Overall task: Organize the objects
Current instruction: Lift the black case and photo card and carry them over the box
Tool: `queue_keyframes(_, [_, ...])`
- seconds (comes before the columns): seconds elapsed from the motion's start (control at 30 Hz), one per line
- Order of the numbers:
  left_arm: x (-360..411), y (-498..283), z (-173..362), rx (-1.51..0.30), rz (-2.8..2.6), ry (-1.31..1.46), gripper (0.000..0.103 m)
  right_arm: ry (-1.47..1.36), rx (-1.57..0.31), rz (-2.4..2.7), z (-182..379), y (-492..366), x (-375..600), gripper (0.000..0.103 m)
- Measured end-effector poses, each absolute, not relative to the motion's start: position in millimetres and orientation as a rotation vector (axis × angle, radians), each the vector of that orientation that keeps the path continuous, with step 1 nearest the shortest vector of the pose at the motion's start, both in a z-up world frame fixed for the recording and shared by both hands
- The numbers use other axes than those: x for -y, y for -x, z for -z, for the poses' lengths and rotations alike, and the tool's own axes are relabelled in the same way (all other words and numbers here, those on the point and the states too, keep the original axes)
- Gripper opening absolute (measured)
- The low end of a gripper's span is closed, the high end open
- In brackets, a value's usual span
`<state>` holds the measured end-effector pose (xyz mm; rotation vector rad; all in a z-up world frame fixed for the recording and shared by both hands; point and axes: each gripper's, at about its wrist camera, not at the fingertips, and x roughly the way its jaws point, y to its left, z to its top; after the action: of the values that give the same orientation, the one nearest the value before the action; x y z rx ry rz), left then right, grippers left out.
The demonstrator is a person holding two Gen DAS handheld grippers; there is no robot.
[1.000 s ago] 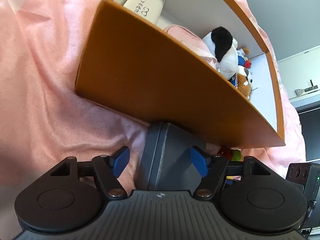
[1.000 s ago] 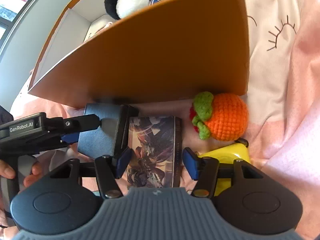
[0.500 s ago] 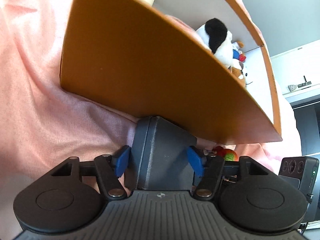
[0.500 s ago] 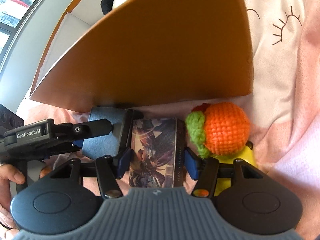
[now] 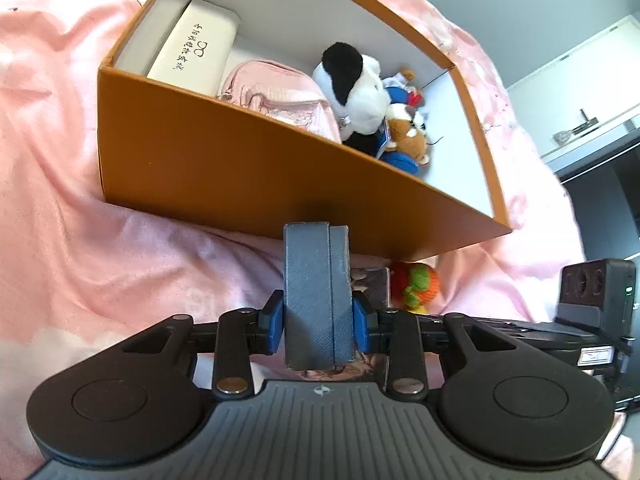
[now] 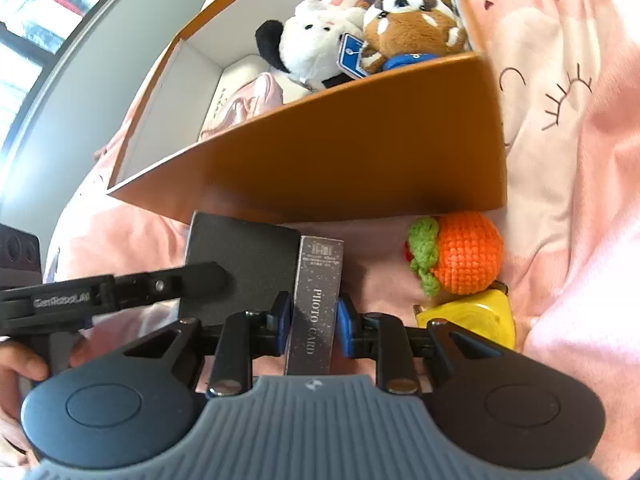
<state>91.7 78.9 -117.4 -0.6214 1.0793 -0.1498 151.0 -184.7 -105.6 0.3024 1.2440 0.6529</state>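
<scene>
Since the earlier frames, both of your grippers have just been closing, and each now carries its item turned on edge and raised off the pink bedding [image 5: 120, 260], where before both items lay flat under wide jaws.

Largest item: the orange box [image 5: 240, 176] sits on the bedding directly ahead of both grippers. It holds a white glasses case [image 5: 196, 46], a pink pouch [image 5: 276, 96], a black-and-white plush [image 5: 356, 80] and a brown plush dog [image 6: 412, 28].

Your left gripper [image 5: 319, 322] has its blue pads pressed on both faces of the grey case [image 5: 316, 292], held upright in front of the box's near wall.

Your right gripper [image 6: 312, 330] clamps the photo card box [image 6: 316, 304] by its narrow sides, spine facing up, just beside the grey case.

Still on the bedding to the right: the crocheted orange [image 6: 460, 256], against the box's near wall, touching a yellow object [image 6: 476, 318] below it.
</scene>
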Motion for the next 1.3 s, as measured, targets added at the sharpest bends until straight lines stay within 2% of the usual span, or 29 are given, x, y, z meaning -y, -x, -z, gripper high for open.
queue_keyframes(0.27, [-75.0,-96.2,115.0,-1.063,0.138,0.607,0.038,-0.317,-1.262,-0.62,110.1,-169.2,171.8,0.031])
queue_keyframes(0.5, [-76.4,-88.1,91.5,-1.015,0.158,0.56,0.038,-0.301,-1.246,-0.628,102.3,-167.7,170.5,0.026])
queue_keyframes(1.3, [-95.3,-110.0,5.5,-0.764,0.198,0.544,0.037,-0.304,-0.973,-0.73,-27.5,-172.4,187.8,0.024])
